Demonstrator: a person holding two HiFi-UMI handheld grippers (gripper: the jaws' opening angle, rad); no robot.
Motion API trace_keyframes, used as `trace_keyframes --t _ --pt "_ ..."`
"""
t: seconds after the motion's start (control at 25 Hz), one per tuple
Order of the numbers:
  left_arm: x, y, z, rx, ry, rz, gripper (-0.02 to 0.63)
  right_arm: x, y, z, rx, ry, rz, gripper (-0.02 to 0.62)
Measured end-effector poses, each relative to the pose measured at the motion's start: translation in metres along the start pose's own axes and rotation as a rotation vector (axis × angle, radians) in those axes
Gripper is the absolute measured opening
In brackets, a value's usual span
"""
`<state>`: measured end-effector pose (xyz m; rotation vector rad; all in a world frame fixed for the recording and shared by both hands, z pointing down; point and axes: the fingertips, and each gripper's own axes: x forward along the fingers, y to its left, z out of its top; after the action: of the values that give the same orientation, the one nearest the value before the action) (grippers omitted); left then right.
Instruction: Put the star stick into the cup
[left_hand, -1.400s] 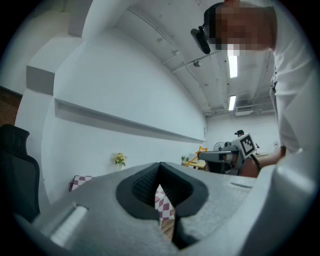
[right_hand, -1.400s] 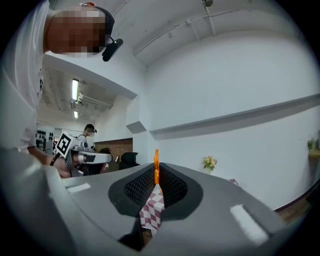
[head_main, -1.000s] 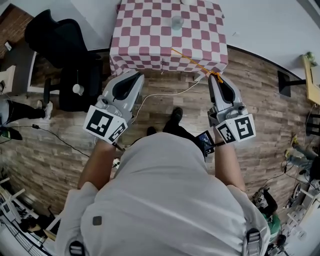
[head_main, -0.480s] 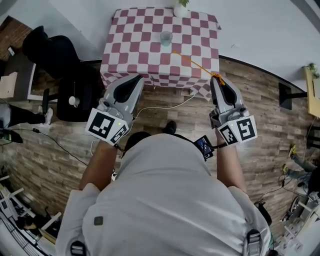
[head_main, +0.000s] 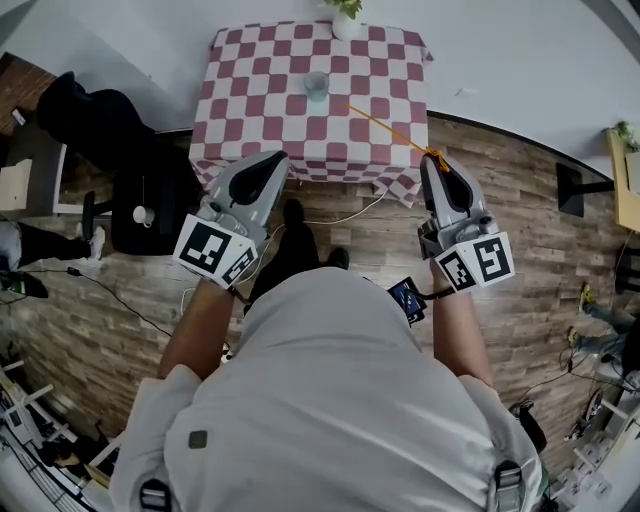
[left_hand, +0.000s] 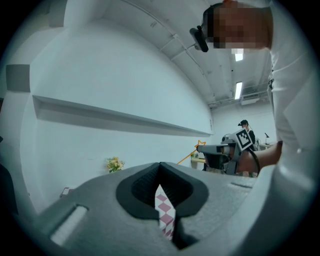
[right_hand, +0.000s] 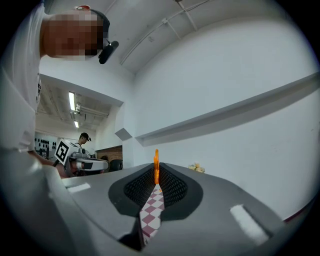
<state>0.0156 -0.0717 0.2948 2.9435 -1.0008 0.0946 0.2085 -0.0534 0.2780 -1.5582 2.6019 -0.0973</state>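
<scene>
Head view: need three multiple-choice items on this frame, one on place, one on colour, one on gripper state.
1. Where is the cup?
A. On the checked table
B. On the wooden floor
C. On a shelf

2. What colour is the star stick?
A. Blue
B. Green
C. Orange

3. What is the right gripper doing?
A. Open and empty
B. Shut on the star stick
C. Shut on the cup

Answers: 1 A, the cup stands on the red-and-white cloth. 2 C, the stick shows orange against the cloth. 3 B, the right gripper view shows the stick pinched between closed jaws.

Left gripper (left_hand: 160, 169) jaws together, empty; checked tablecloth (left_hand: 165, 212) beyond; star stick (left_hand: 201, 145) projecting from right gripper (left_hand: 212, 149).
</scene>
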Motion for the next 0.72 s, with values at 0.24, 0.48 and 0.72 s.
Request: trace_keyframes --t 0.24,0.48,0.72 --pt "0.025 0.017 -0.005 -0.008 -0.008 -0.03 0.002 0.014 -0.012 -0.007 -0.003 0.014 -0.023 0.028" --pt "0.052 0.045 -0.011 -0.024 0.008 -0.049 0.002 0.044 -0.03 -0.013 0.0 0.03 -0.044 0.028" --pt "0.074 0.084 -0.019 -0.043 0.034 -0.063 0.002 0.086 -0.045 -0.023 0.013 0.052 -0.061 0.028"
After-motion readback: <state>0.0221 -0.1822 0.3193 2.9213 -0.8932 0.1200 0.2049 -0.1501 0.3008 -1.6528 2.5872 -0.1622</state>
